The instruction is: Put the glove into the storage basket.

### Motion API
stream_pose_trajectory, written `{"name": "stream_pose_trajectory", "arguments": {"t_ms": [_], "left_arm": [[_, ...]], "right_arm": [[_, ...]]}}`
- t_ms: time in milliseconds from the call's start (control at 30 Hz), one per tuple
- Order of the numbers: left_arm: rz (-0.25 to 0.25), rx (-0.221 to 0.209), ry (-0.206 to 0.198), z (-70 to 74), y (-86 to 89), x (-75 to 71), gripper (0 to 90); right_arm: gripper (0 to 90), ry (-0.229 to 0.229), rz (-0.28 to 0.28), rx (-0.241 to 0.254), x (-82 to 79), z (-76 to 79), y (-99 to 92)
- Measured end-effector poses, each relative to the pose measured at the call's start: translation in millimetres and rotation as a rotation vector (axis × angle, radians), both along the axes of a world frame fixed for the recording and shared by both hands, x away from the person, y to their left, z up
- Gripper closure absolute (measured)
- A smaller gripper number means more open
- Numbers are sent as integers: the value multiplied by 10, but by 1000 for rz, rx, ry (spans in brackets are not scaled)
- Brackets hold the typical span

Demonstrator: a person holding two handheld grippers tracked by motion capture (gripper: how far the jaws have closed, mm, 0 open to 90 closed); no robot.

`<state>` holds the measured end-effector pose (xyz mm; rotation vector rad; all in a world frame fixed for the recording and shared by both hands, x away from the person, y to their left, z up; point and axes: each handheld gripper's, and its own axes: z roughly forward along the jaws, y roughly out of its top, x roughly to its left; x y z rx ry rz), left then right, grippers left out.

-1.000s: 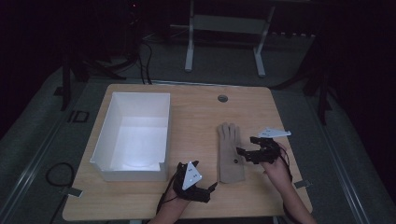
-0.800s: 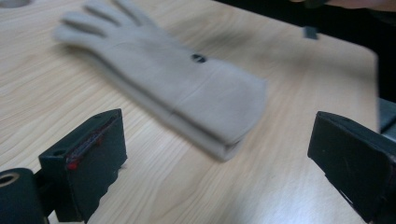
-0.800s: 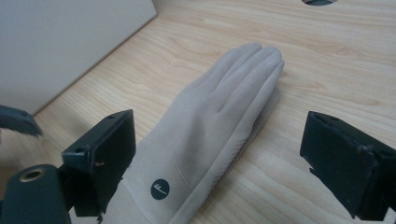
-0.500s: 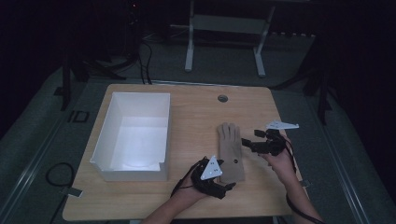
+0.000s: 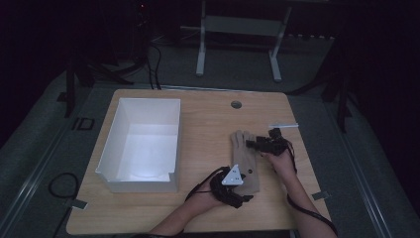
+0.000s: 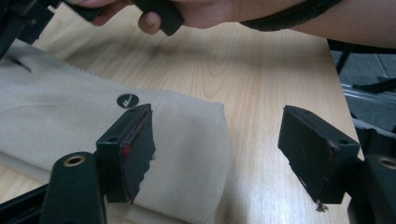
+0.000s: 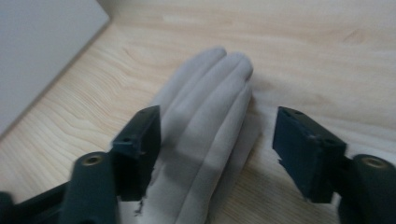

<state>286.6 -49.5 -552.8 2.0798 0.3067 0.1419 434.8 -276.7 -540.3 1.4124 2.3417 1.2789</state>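
A beige glove lies flat on the wooden table, fingers pointing away from me. My left gripper sits at the cuff. In the left gripper view one jaw rests over the cuff and the other stands over bare wood past its edge. My right gripper reaches in from the right, low over the glove's fingers, which lie between its jaws. Both pairs of jaws have just been closing, with glove cloth between them, but the pads do not press on it.
An open white box stands at the left of the table, and its wall appears in the right gripper view. A round cable hole sits near the far edge. The person's right hand shows beyond the glove.
My left gripper has slid right to the glove's cuff. My right gripper has come down and left over the glove's fingers. Both pairs of jaws stand narrower than before.
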Motion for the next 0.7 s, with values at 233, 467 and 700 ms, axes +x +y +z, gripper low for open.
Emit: {"name": "stream_pose_trajectory", "arguments": {"t_ms": [233,467,700], "left_arm": [[5,-6,24,3,122,-4,300],[10,17,29,-32,174,12,300],[-1,71,-37,-64,113,-32,300]], "right_arm": [[348,69,24,-19,71,-117,100],[551,114,73,36,94,-200,132],[670,48,89,-38,5,-141,237]]}}
